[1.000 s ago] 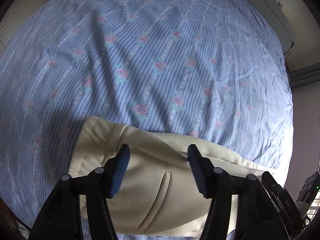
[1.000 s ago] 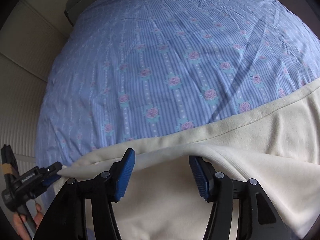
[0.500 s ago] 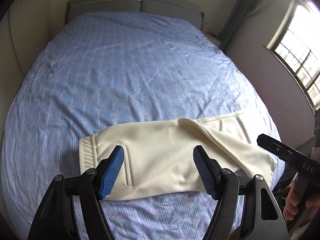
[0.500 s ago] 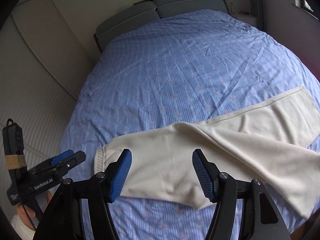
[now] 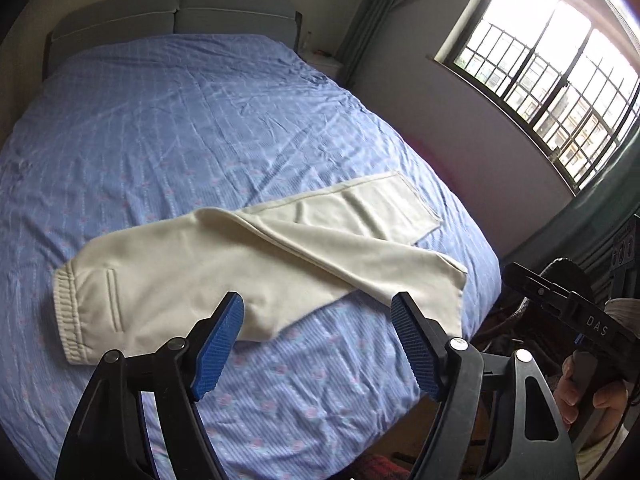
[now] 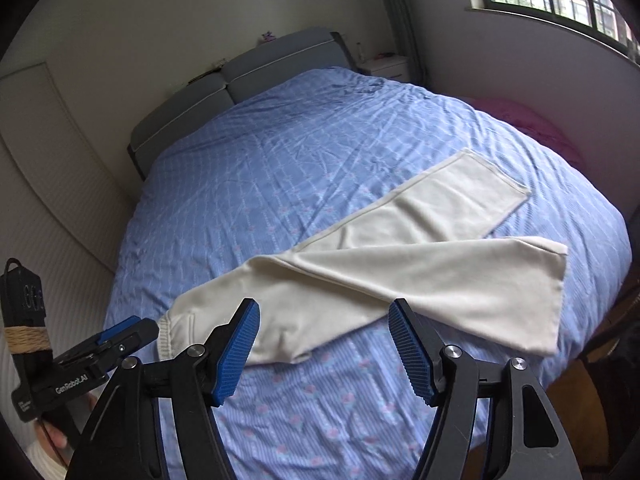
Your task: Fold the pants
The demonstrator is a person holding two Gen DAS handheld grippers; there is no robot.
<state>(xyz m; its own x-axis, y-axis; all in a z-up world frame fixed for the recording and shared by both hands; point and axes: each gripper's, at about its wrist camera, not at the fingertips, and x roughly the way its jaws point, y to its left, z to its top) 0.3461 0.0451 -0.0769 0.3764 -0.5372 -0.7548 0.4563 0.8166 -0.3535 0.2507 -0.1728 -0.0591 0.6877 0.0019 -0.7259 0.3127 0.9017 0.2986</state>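
Bed (image 5: 168, 128) with blue floral sheet, grey headboard (image 5: 176, 16); barred window (image 5: 552, 76) bright at right, pale walls.

Left gripper (image 5: 316, 340) jaws spread wide, empty, held above the bed's near edge. Cream pants (image 5: 224, 264) lie flat across the blue floral bedsheet (image 5: 192, 128), elastic waistband (image 5: 70, 312) at left, one leg crossed over the other, hems toward the right edge. Right gripper (image 5: 568, 308) at far right, hand (image 5: 588, 396) on its handle; jaw state unclear. Barred window (image 5: 548, 68) upper right, grey headboard (image 5: 176, 16) behind.
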